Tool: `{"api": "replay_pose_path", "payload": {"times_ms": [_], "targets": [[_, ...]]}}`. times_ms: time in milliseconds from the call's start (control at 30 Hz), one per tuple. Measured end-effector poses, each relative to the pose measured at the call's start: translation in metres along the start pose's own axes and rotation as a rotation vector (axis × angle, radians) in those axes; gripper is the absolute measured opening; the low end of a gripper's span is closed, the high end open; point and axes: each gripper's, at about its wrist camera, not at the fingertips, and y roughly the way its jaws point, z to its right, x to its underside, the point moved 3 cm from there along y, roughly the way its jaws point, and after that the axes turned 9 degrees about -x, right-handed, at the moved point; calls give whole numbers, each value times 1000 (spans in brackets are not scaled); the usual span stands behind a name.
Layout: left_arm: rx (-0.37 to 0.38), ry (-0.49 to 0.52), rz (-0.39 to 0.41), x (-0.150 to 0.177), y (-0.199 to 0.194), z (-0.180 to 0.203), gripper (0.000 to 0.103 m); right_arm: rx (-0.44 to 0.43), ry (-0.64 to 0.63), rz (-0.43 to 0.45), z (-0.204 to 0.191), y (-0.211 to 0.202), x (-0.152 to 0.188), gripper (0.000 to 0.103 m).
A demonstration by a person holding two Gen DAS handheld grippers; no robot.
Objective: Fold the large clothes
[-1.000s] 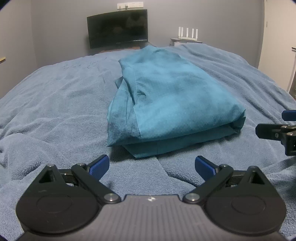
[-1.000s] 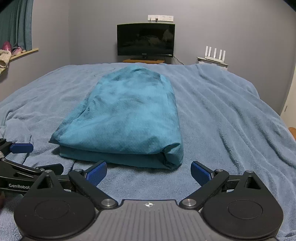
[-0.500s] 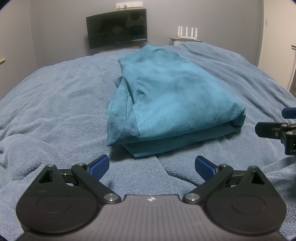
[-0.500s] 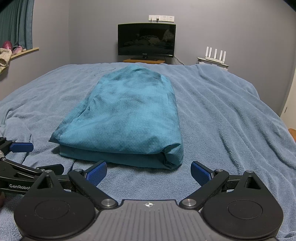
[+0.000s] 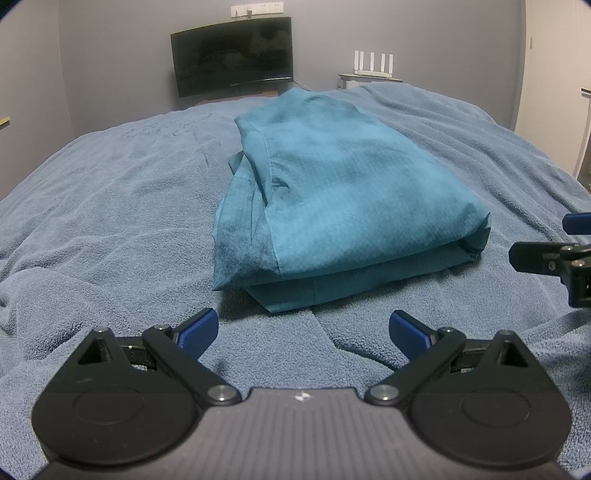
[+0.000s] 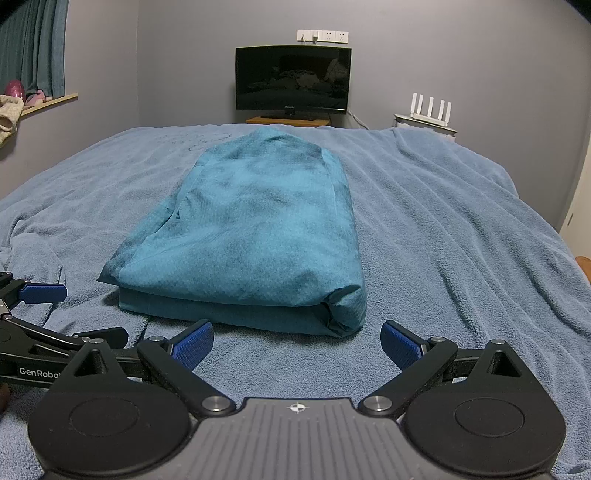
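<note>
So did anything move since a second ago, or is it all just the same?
Pretty much the same. Both claws, the left claw and the right claw, are open and empty in front of the folded teal garment, as before. Nothing was grabbed or let go. The garment lies unmoved on the blue blanket.

A black television [image 6: 293, 78] stands dark on a low wooden stand [image 6: 288, 120] against the grey wall. Above the television a row of white wall sockets [image 6: 322, 36] is fixed, and one has a plug in it. To the right of the television a white router [image 6: 431, 107] with several upright antennas sits on a small white shelf [image 6: 424, 123]. Far to the left of the television hang teal curtains [image 6: 33, 48], with a wooden windowsill [image 6: 50, 102] below them that holds a pink object [image 6: 15, 89]. In front of the television spreads a wrinkled blue blanket [image 6: 461, 229].
</note>
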Motion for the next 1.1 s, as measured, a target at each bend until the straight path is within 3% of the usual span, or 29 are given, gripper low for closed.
{"api": "replay_pose_path", "payload": {"times_ms": [1100], "targets": [[25,23,11,0,1,0,100,1,0,-1,0,-1,0,99]]}}
